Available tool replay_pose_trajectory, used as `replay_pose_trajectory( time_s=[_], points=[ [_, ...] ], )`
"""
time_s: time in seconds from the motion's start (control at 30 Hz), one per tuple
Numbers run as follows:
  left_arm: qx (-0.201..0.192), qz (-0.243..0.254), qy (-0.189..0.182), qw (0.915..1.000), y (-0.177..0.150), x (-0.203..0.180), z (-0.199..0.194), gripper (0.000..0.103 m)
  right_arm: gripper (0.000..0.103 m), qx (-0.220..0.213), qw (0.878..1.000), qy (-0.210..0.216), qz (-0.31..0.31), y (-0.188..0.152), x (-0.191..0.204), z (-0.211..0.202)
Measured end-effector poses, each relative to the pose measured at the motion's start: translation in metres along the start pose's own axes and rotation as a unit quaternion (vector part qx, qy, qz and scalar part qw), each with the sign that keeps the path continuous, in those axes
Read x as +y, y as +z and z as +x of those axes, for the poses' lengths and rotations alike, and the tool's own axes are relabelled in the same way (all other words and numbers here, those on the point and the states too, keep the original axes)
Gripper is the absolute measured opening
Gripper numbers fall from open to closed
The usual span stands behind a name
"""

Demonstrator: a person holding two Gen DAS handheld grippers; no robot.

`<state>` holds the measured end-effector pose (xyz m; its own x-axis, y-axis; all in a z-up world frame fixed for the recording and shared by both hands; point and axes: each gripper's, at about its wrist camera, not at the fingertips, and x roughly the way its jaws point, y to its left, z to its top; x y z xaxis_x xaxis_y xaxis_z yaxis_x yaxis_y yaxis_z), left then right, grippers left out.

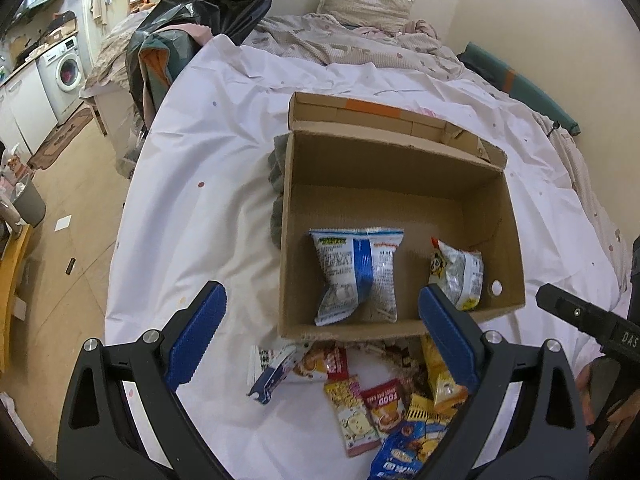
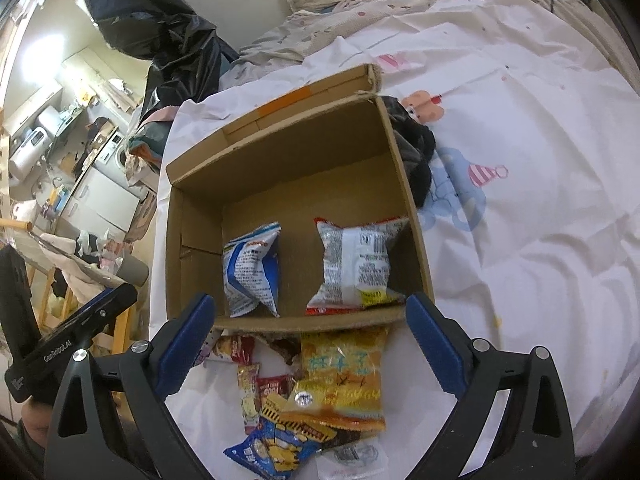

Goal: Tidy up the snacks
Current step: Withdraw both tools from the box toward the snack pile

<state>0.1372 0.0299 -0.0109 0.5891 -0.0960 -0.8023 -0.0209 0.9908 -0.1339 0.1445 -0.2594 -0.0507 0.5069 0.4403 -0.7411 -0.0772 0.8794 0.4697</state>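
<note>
Right wrist view: the right tongs (image 2: 308, 340) stand spread wide with nothing between their blue ribbed pads, hanging over a loose heap of snack packets on the white bedsheet (image 2: 520, 240). Directly under them lies the large yellow-orange crinkled foil bag (image 2: 344, 384), with the blue cartoon-printed packet (image 2: 272, 444) nearer the camera and small red sachets (image 2: 276, 386) to its left. Just beyond the fingertips sits the open brown cardboard box (image 2: 200, 216), already holding a blue-and-white puffed bag (image 2: 252, 272) on the left and a silver-and-red puffed bag (image 2: 356, 264) on the right.

In the left wrist view the left tongs (image 1: 320, 340) are likewise spread and empty, above the same heap.

These packets look light, air-filled and slick. The foil would likely crumple and slide, and the contents may crush. A crimped seam or corner seems the safest place to pinch, with gentle pressure.

The box's near wall hides the bottoms of both boxed bags. Packets at the bottom of the heap overlap and are cut off by the tongs' black frames. A dark cloth (image 2: 416, 160) beside the box is hard to identify.
</note>
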Motion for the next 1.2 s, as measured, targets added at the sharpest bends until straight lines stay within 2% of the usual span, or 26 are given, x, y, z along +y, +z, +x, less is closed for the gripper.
replay_pose_trajectory(
  time_s=[0.2, 0.5, 0.63, 0.77, 0.97, 1.03, 1.1, 1.2],
  points=[
    [0.016, 0.006, 0.009, 0.9998, -0.013, 0.003, -0.002, 0.095, 0.098, 0.008, 1.000, 0.002, 0.010, -0.016, -0.002, -0.005],
    [0.050, -0.011, 0.019, 0.9985, -0.028, 0.018, 0.005, 0.095, 0.098, 0.026, 1.000, -0.002, 0.015, -0.041, -0.009, -0.009],
    [0.054, -0.022, 0.041, 0.9975, -0.025, 0.030, 0.009, 0.095, 0.098, 0.031, 0.999, -0.004, 0.024, -0.045, -0.016, -0.011],
    [0.091, -0.047, 0.040, 0.9939, -0.028, 0.043, 0.026, 0.095, 0.098, 0.030, 0.999, -0.003, 0.044, -0.044, -0.025, -0.012],
    [0.161, -0.031, 0.040, 0.9857, -0.041, 0.037, 0.065, 0.094, 0.098, 0.039, 0.997, -0.003, 0.068, -0.040, -0.030, -0.004],
    [0.170, -0.032, 0.040, 0.9841, -0.042, 0.034, 0.076, 0.077, 0.098, 0.043, 0.997, -0.002, 0.069, -0.040, -0.029, 0.000],
    [0.191, -0.016, 0.039, 0.9806, -0.046, 0.028, 0.089, 0.064, 0.098, 0.045, 0.997, -0.004, 0.064, -0.039, -0.027, 0.002],
    [0.207, 0.013, 0.049, 0.9770, -0.051, 0.018, 0.103, 0.053, 0.098, 0.047, 0.997, -0.011, 0.060, -0.039, -0.028, 0.004]
  ],
)
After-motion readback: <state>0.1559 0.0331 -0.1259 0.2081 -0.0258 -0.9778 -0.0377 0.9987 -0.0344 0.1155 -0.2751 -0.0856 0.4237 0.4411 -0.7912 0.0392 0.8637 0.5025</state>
